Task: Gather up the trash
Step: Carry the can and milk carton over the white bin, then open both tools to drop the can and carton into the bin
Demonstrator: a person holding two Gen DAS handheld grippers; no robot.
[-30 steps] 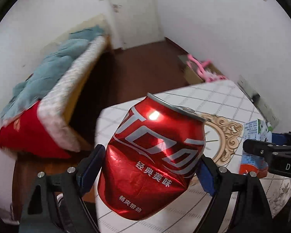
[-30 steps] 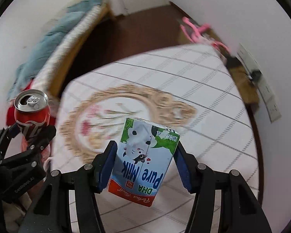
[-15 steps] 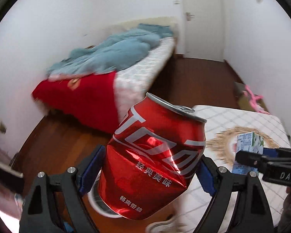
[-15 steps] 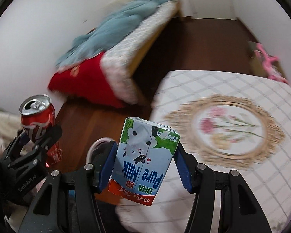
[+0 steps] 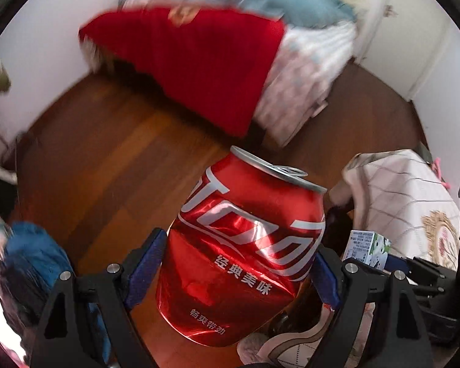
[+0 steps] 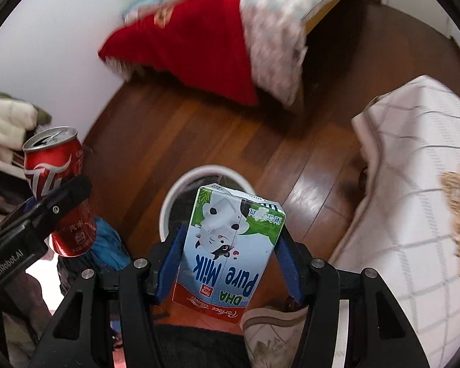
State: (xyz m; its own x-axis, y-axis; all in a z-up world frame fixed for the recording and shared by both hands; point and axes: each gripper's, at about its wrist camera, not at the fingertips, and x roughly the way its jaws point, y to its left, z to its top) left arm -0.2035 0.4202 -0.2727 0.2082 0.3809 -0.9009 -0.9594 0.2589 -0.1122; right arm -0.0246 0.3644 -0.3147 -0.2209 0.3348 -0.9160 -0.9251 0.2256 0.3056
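Note:
My left gripper [image 5: 239, 263] is shut on a dented red cola can [image 5: 245, 251], held over the wooden floor. The can also shows in the right wrist view [image 6: 58, 190] at the left. My right gripper [image 6: 228, 260] is shut on a milk carton [image 6: 230, 251], printed "DHA Pure Milk", held upside down. The carton also shows in the left wrist view [image 5: 366, 248] at the right. A white round bin [image 6: 181, 190] stands on the floor just beyond and below the carton; the carton hides part of it.
A table with a checked cloth [image 6: 414, 184] is at the right. A bed with red and blue covers [image 6: 199, 40] stands across the wooden floor [image 6: 199, 132]. Blue cloth [image 6: 107, 245] and piled clothes [image 6: 6, 122] lie at the left.
Both grippers have swung left and down, away from the table, with the can and carton still held. The floor and the white bin have come into view.

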